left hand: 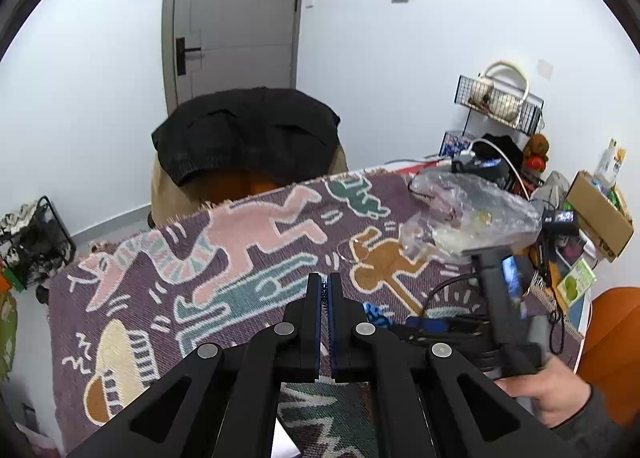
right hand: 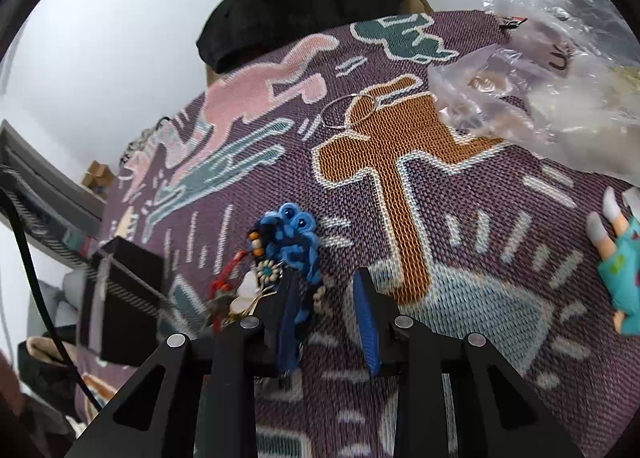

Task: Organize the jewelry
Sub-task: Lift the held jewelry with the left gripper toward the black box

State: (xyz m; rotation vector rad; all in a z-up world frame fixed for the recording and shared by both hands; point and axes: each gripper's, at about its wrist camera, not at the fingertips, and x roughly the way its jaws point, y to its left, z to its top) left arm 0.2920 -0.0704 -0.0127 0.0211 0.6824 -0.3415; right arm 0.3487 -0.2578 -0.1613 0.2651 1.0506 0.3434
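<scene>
While the left wrist view looks down over a table under a purple cloth [left hand: 248, 282] woven with cartoon figures, the left gripper [left hand: 325, 282] sits in the foreground with its jaws pressed together and nothing between them. Ahead and to its right, a thin hoop [left hand: 347, 250] lies on the cloth beside a crumpled clear bag [left hand: 472, 213]. At lower right a hand [left hand: 552, 398] holds the right gripper's handle. A chair draped in a black coat [left hand: 248, 133] stands behind the table.

From the right wrist view, the right gripper [right hand: 326, 290] hangs over the cloth [right hand: 460, 258] with its jaws partly apart. A blue knotted ornament [right hand: 294, 240] lies just by the left finger, with beads and a red piece [right hand: 224, 282] to its left; whether the pads grip anything cannot be told. The hoop [right hand: 350, 111] lies further off, near the bag [right hand: 552, 97]
</scene>
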